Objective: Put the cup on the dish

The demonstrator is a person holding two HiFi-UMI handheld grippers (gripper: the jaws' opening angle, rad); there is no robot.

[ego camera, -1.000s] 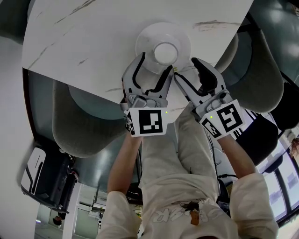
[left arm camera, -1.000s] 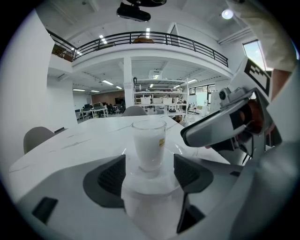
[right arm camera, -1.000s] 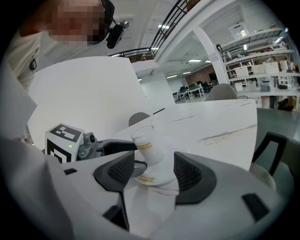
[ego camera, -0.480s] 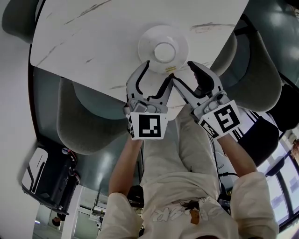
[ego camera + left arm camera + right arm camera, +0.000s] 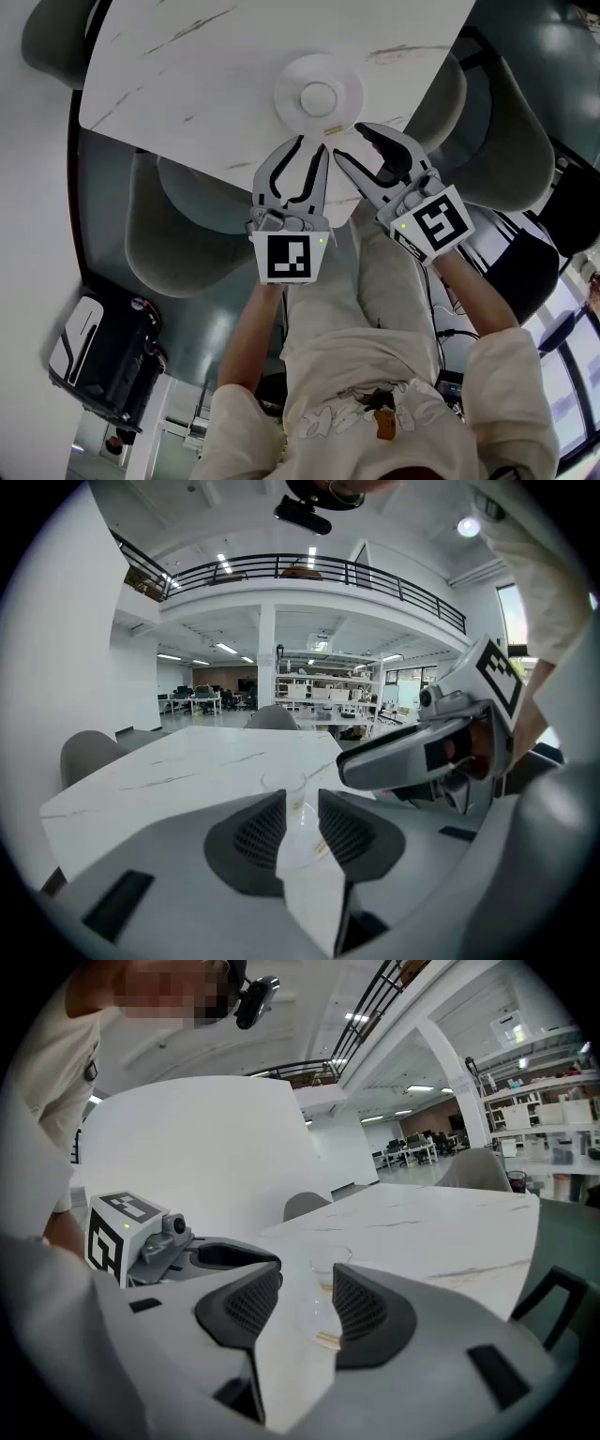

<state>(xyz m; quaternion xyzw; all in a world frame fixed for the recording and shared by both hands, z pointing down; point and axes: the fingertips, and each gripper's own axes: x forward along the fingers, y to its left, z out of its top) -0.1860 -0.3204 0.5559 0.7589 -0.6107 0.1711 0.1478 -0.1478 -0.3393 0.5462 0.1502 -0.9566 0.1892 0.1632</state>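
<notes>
A clear cup [image 5: 319, 97] stands upright in the middle of the white dish [image 5: 292, 86] on the marble table [image 5: 187, 75]. Both grippers hang just off the table's near edge, short of the dish. My left gripper [image 5: 311, 146] has its jaws closing to a narrow gap with nothing between them. My right gripper [image 5: 353, 142] is also closing, wider, and empty. In the left gripper view the cup [image 5: 286, 787] and dish [image 5: 309, 841] lie ahead beyond the gripper [image 5: 302, 817]. The right gripper view shows the cup [image 5: 331, 1261] ahead of the gripper [image 5: 307, 1302].
Grey padded chairs stand at the table's near side [image 5: 187, 225] and at the right [image 5: 497, 122]. The person's legs sit below the grippers. A black case [image 5: 103, 347] lies on the floor at the lower left.
Both grippers have drawn back from the dish toward the person. The left jaws, wide beside the cup before, have narrowed. The cup stays on the dish.
</notes>
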